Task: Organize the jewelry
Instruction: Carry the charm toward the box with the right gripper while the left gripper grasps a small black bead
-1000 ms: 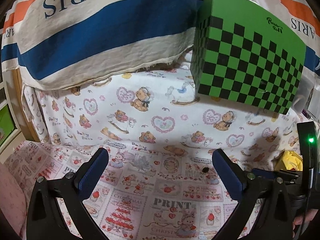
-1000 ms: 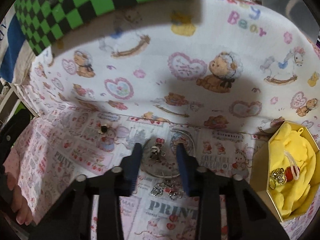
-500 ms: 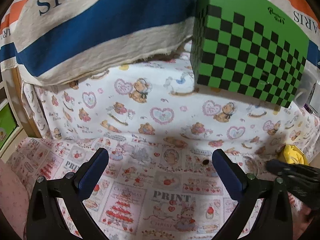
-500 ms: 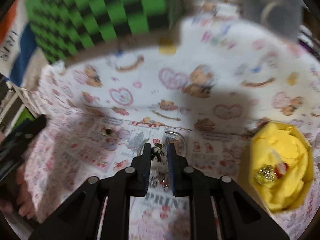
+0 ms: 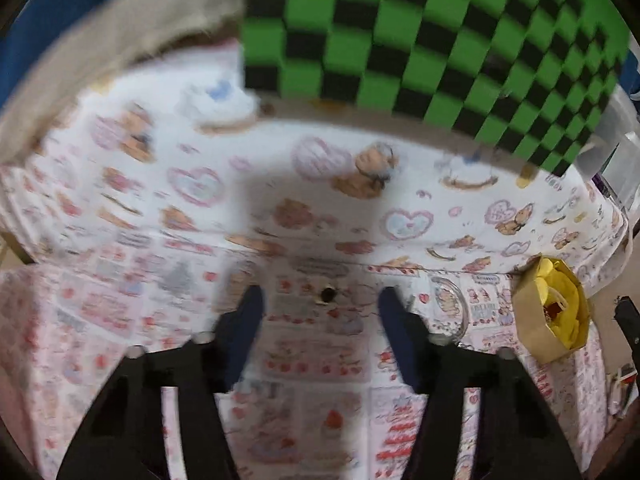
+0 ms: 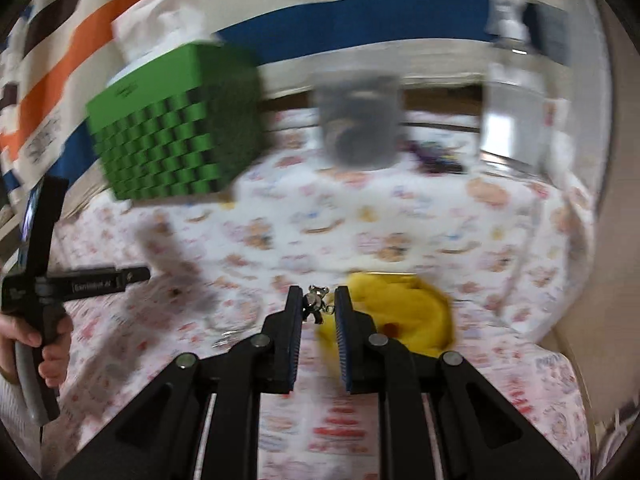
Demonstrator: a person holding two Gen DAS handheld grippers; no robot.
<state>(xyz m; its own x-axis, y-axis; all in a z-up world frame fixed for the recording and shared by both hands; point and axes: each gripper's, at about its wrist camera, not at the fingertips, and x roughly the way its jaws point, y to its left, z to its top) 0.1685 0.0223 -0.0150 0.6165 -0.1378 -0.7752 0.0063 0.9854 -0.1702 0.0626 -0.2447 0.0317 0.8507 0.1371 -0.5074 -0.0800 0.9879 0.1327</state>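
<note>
My right gripper [image 6: 318, 300] is shut on a small silver bear charm [image 6: 316, 303] and holds it in the air, just left of the yellow-lined gift box [image 6: 400, 304]. A red and silver piece lies in that box [image 5: 532, 320] on its yellow cloth. My left gripper [image 5: 320, 294] hangs over the printed cloth with its jaws closing. A small dark, gold-edged piece [image 5: 328, 295] lies on the cloth between its fingertips, and the pads do not touch it. A clear bangle [image 5: 452, 308] lies to its right. The view is blurred.
A green and black checked box [image 5: 440, 40] stands at the back on the bear-print cloth [image 5: 280, 184], against a striped cushion. A grey tub [image 6: 360, 120] and a clear container [image 6: 516, 108] stand behind. A hand holds the left gripper's handle [image 6: 52, 280] at the left.
The right gripper closed on the bear charm, lifted it off the cloth and swung right toward the yellow box. The left gripper's jaws narrowed, and it moved right and tipped down over the dark piece.
</note>
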